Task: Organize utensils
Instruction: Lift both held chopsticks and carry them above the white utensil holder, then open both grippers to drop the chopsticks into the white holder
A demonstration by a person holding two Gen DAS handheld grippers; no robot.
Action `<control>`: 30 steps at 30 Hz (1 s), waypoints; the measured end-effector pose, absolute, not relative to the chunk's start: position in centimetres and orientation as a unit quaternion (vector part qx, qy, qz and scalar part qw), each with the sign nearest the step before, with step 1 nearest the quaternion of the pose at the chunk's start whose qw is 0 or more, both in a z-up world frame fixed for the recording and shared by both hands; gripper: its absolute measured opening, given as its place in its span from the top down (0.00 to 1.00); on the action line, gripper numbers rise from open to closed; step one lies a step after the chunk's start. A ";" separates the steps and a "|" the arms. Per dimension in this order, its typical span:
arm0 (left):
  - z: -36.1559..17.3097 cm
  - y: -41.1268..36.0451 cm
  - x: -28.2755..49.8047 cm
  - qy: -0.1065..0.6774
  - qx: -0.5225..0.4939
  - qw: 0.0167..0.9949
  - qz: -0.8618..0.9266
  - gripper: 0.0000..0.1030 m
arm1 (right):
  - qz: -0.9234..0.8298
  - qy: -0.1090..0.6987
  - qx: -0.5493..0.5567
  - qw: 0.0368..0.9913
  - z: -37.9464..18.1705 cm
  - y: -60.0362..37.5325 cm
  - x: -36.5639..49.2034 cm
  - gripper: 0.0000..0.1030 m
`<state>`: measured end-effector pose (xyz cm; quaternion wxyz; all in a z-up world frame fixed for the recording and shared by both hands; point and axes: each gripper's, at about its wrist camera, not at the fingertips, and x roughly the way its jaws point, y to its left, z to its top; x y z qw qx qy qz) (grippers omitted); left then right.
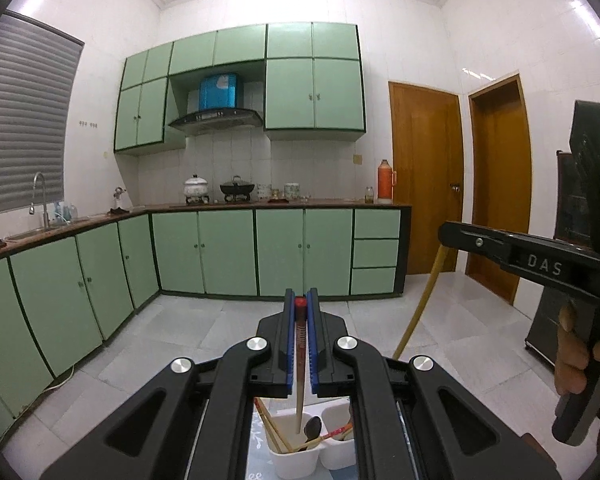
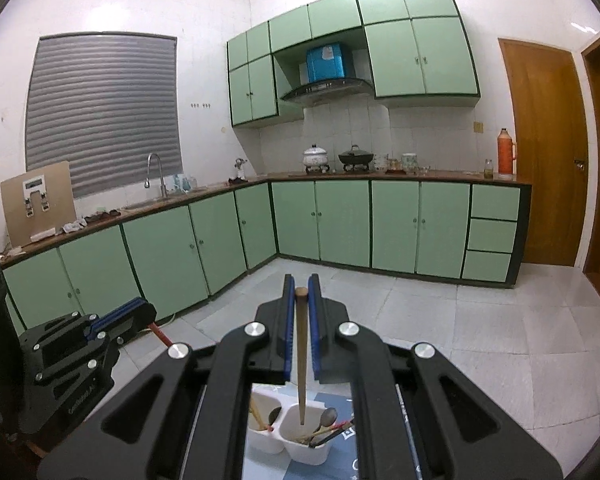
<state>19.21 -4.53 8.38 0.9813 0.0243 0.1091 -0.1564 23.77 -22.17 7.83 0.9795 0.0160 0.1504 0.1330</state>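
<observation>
My left gripper is shut on a red-capped chopstick that hangs down into the left cup of a white two-part utensil holder. My right gripper is shut on a plain wooden chopstick whose tip hangs into the right cup of the holder. Both cups hold chopsticks and dark spoons. The left gripper also shows in the right wrist view at lower left, and the right gripper shows in the left wrist view at right.
The holder stands on a blue-and-white patterned surface. Green kitchen cabinets and a counter with pots run along the far walls. Wooden doors stand at the right. A yellow hose crosses the tiled floor.
</observation>
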 end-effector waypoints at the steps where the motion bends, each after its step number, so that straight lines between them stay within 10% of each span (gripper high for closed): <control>1: 7.9 -4.7 19.9 0.115 0.025 0.981 -0.157 0.95 | 0.133 0.159 0.017 0.978 7.2 -22.2 24.6 0.94; 30: -1.8 -4.3 27.6 0.245 0.024 0.959 -0.143 0.93 | 0.142 0.286 0.040 0.947 -3.1 -21.2 28.6 0.91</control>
